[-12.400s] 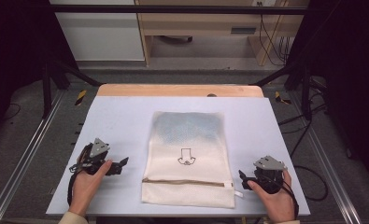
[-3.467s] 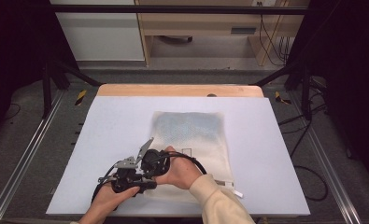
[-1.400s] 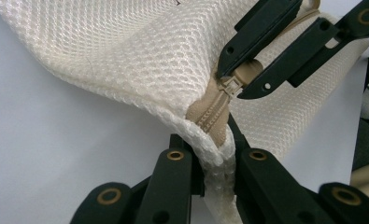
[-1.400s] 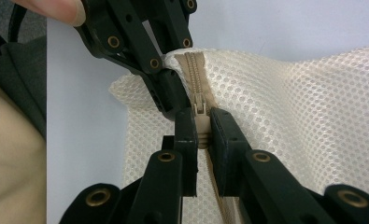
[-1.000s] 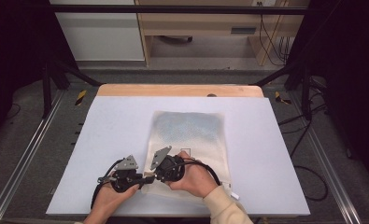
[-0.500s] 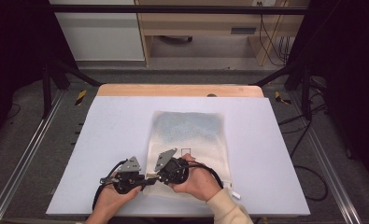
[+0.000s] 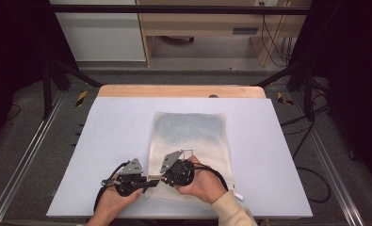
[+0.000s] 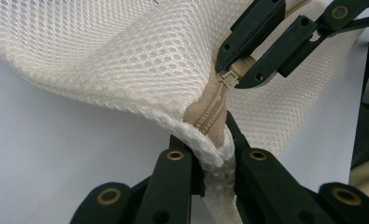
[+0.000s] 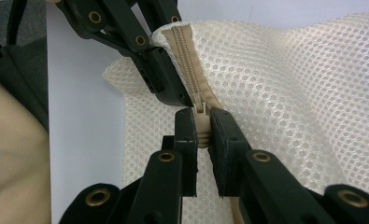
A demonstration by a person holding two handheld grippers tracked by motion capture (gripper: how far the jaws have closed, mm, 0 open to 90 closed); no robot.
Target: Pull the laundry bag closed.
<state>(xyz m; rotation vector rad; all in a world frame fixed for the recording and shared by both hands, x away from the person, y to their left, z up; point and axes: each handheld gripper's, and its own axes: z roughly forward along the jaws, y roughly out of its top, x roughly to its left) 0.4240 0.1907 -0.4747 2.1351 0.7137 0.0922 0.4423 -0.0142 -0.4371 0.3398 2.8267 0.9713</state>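
A white mesh bag [image 7: 193, 132] with a beige zipper [image 8: 211, 112] lies on the white table [image 7: 117, 127]. At the bag's near left corner, my left gripper [image 7: 149, 181] is shut on the mesh edge at the zipper's end [image 8: 215, 149]. The corner is lifted slightly off the table. My right gripper [image 7: 164, 178] faces it from the right. Its jaws [image 9: 202, 126] are shut on the beige zipper pull [image 9: 202, 133], a short way along the zipper from the left jaws. In the left gripper view, the right gripper [image 8: 247, 60] pinches the pull [image 8: 231, 77].
The bag's far end [image 7: 188, 117] lies flat toward the table's wooden far edge [image 7: 179, 90]. Bare table surface spreads to both sides of the bag. Cables [image 7: 216, 176] trail from both grippers near the front edge. A metal frame rail [image 7: 23, 155] runs along the left.
Early on, both grippers rested at the table's left and right sides. Now they meet at the bag's near left corner. Over the last second the right hand shifted only slightly.
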